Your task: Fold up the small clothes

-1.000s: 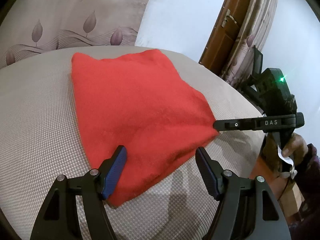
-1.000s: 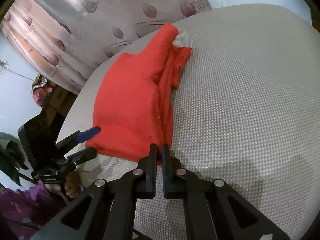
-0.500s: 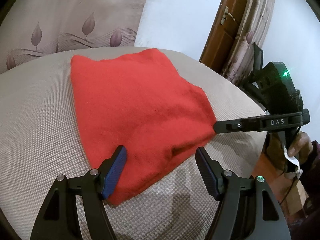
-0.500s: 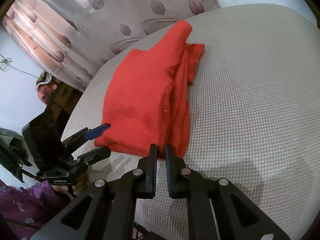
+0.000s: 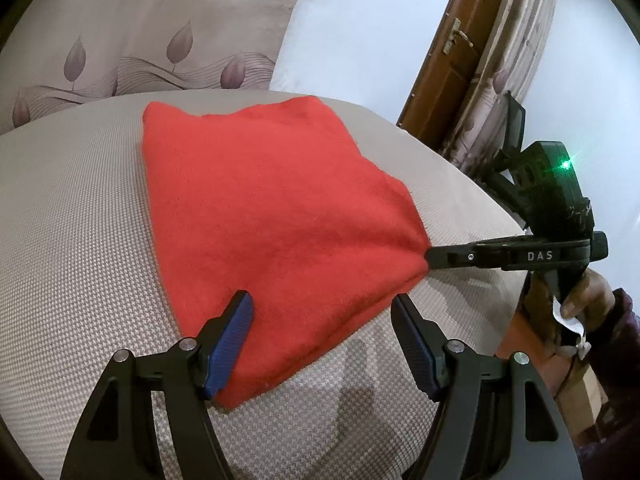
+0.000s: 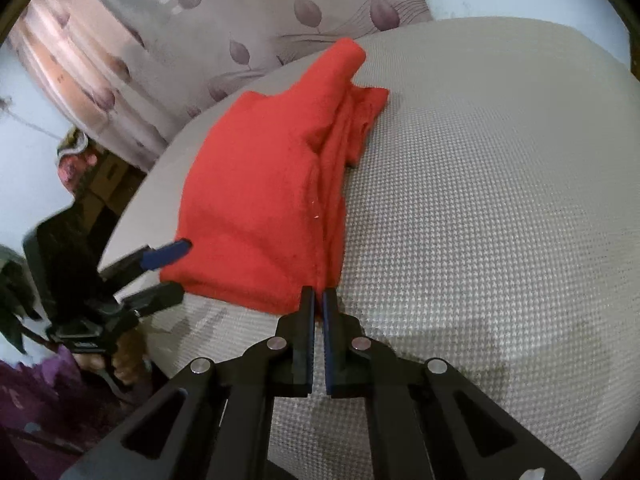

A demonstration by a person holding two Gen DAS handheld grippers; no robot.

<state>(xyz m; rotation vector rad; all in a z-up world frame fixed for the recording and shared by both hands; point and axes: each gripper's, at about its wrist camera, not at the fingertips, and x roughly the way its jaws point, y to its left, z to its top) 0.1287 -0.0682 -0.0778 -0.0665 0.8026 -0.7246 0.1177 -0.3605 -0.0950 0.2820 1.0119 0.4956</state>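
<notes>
1. The left wrist view looks forward and down between its own fingers [image 5: 236, 336] at the bottom edge, close over the red cloth [image 5: 272, 216].
2. The right wrist view sits low at the cloth's near corner [image 6: 316, 304], facing along it (curtain across the top).
3. Both share the cloth, the woven surface [image 5: 72, 264], and each other's gripper: right [image 5: 430, 258], left [image 6: 172, 272].

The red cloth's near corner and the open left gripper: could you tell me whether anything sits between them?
Nothing visible does. The left gripper stands open right at the near corner of the red cloth, only bare grey cushion around it. The right gripper is shut on the cloth's other near corner, off to the side.
</notes>
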